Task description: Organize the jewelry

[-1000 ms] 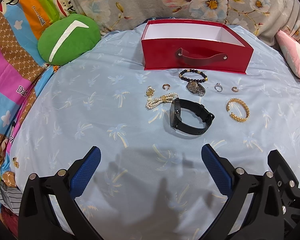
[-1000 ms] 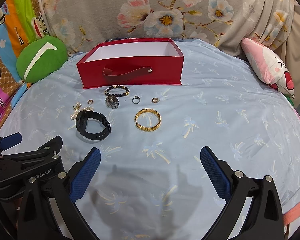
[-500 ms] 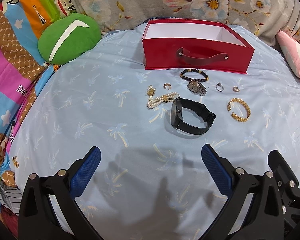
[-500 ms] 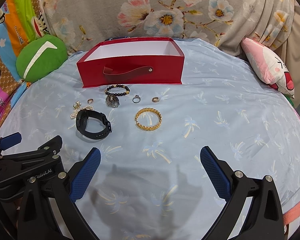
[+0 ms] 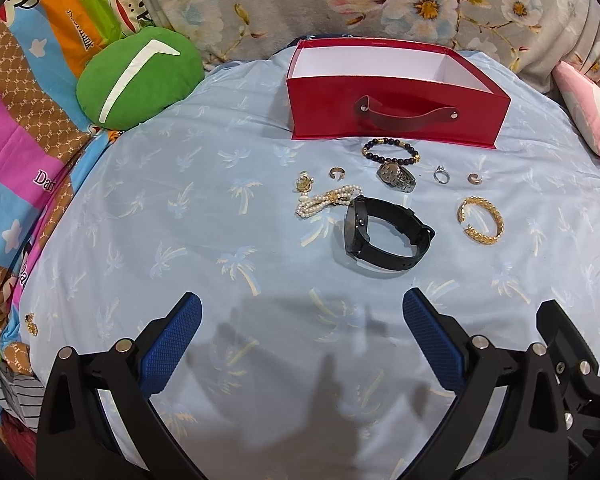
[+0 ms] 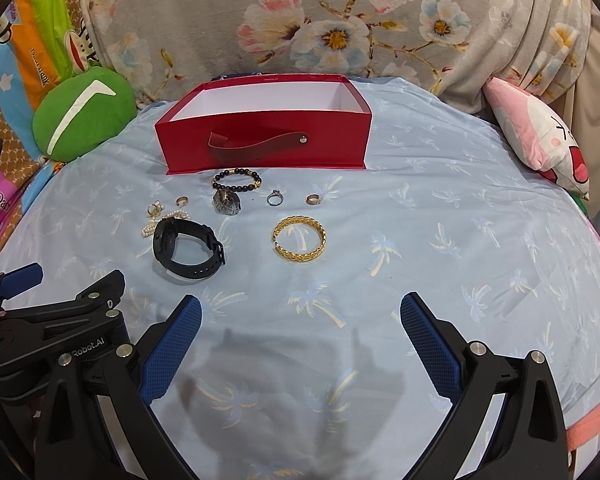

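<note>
On the bed [image 5: 172, 240], toward its far edge, a red box [image 5: 396, 120] stands open with its white inside showing. Just in front of it lie a dark bead bracelet [image 5: 390, 151], a silver watch [image 5: 396, 175], a silver ring [image 5: 441, 175] and two small rings [image 5: 336, 172]. Nearer lie a pearl bracelet [image 5: 327, 200], a black watch [image 5: 384, 232] touching it, and a gold bangle [image 6: 300, 239] apart to the right. Both the left hand-held gripper [image 5: 302, 344] and the right hand-held gripper [image 6: 300, 344] hover over the near edge, jaws spread wide, holding nothing. A green cushion [image 6: 80, 120] sits at the far left corner.
</note>
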`<move>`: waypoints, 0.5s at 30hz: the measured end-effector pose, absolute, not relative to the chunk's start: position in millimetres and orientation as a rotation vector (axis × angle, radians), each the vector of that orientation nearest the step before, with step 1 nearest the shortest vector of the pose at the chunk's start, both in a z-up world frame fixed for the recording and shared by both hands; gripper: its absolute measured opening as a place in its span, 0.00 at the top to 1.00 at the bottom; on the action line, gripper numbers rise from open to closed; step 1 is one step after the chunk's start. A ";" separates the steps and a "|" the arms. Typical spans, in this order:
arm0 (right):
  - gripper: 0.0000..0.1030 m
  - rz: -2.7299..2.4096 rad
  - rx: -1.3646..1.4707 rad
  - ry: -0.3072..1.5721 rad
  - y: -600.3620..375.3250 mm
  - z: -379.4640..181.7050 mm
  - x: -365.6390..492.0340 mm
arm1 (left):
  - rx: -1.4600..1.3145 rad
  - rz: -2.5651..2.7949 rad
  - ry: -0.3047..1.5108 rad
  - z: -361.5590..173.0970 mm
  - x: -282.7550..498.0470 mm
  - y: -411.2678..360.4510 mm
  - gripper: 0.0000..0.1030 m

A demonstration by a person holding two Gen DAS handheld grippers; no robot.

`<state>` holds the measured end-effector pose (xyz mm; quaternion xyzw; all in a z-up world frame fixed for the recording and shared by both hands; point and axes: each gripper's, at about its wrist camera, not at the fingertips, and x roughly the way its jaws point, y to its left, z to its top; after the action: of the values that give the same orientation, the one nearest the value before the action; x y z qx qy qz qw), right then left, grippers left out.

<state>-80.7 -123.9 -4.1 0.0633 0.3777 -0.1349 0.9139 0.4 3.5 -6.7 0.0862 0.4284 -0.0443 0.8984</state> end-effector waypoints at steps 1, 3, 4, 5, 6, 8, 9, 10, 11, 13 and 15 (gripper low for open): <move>0.05 -0.278 0.131 0.778 -123.7 -4.2 -80.7 | 0.177 -0.092 0.887 -6.7 0.5 3.7 0.05; 0.05 -0.278 0.130 0.777 -123.1 -4.3 -80.5 | 0.179 -0.092 0.886 -6.7 0.2 3.3 0.05; 0.05 -0.279 0.129 0.777 -123.0 -4.2 -80.3 | 0.179 -0.091 0.886 -7.0 0.4 3.3 0.05; 0.05 -0.278 0.129 0.778 -122.8 -4.3 -80.2 | 0.179 -0.091 0.887 -7.2 0.5 3.5 0.05; 0.05 -0.278 0.129 0.778 -122.8 -4.5 -80.0 | 0.178 -0.092 0.887 -6.7 0.3 3.5 0.05; 0.05 -0.278 0.129 0.778 -122.8 -4.6 -79.5 | 0.179 -0.091 0.887 -7.1 0.3 3.5 0.05; 0.05 -0.278 0.129 0.778 -122.9 -4.6 -79.1 | 0.178 -0.092 0.887 -6.9 0.4 4.5 0.05; 0.05 -0.278 0.128 0.778 -122.9 -4.6 -78.8 | 0.178 -0.092 0.888 -6.9 0.4 4.6 0.05; 0.05 -0.279 0.129 0.778 -122.7 -4.9 -78.7 | 0.177 -0.092 0.888 -6.9 0.4 4.7 0.05; 0.05 -0.279 0.128 0.778 -122.5 -5.3 -78.2 | 0.178 -0.092 0.888 -7.2 0.6 4.7 0.05; 0.05 -0.278 0.130 0.779 -122.6 -5.4 -77.7 | 0.177 -0.091 0.889 -7.1 0.5 5.7 0.05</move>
<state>-77.7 -122.6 -5.4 0.0630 0.3782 -0.1350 0.9136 0.5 5.7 -7.1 0.0852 0.4293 -0.0441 0.8980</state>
